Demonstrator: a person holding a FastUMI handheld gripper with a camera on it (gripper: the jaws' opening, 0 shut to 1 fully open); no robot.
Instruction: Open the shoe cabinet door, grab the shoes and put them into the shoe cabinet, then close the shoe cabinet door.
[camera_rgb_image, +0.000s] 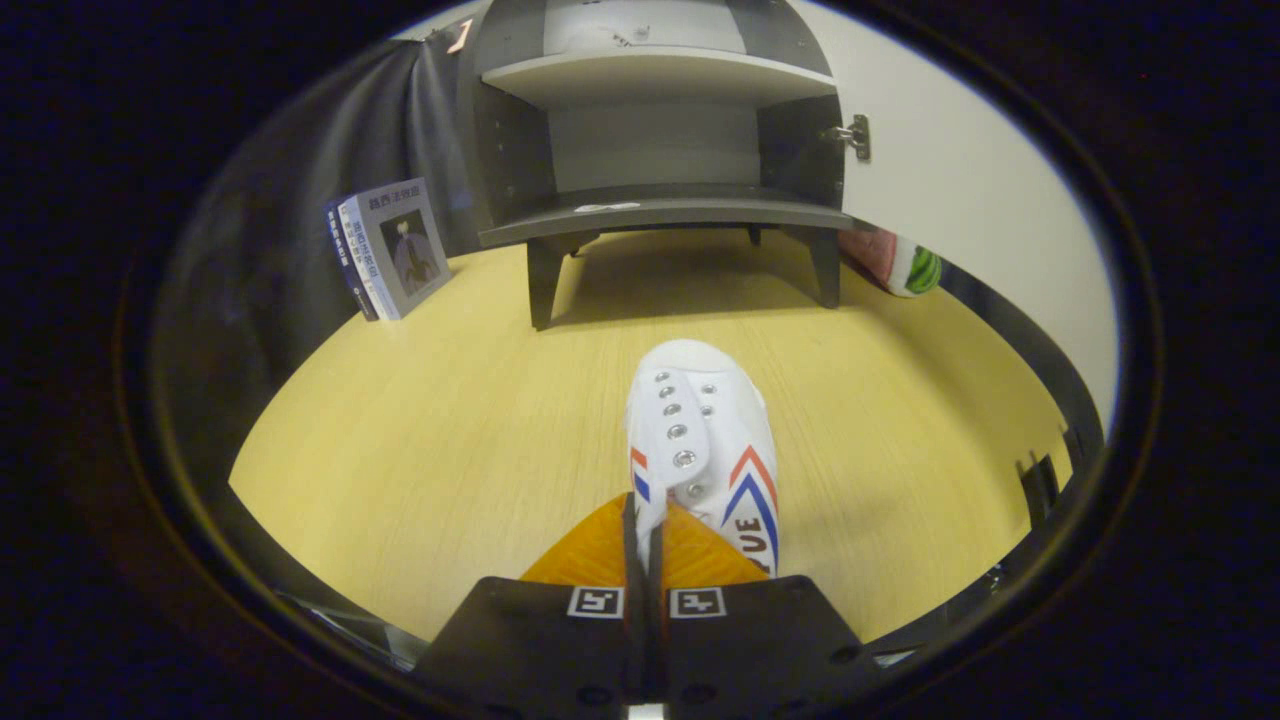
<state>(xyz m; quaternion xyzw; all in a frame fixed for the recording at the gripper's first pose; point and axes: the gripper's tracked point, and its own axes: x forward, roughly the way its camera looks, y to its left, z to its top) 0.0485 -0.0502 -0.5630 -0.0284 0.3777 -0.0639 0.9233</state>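
A white sneaker (700, 440) with red and blue chevrons and metal eyelets points away from me, toe toward the cabinet. My gripper (645, 530) is shut on the sneaker's rim, which is pinched thin between the two fingers. Beyond the shoe stands the dark shoe cabinet (660, 150) on short legs, its interior open with a pale upper shelf (655, 75) and a lower shelf (660, 210). Its white door (980, 190) is swung open to the right on a metal hinge (855, 135).
The floor is light wood (450, 420). Two books (390, 250) lean against the dark cloth wall left of the cabinet. A red, white and green object (900, 262) lies behind the cabinet's right leg, under the open door.
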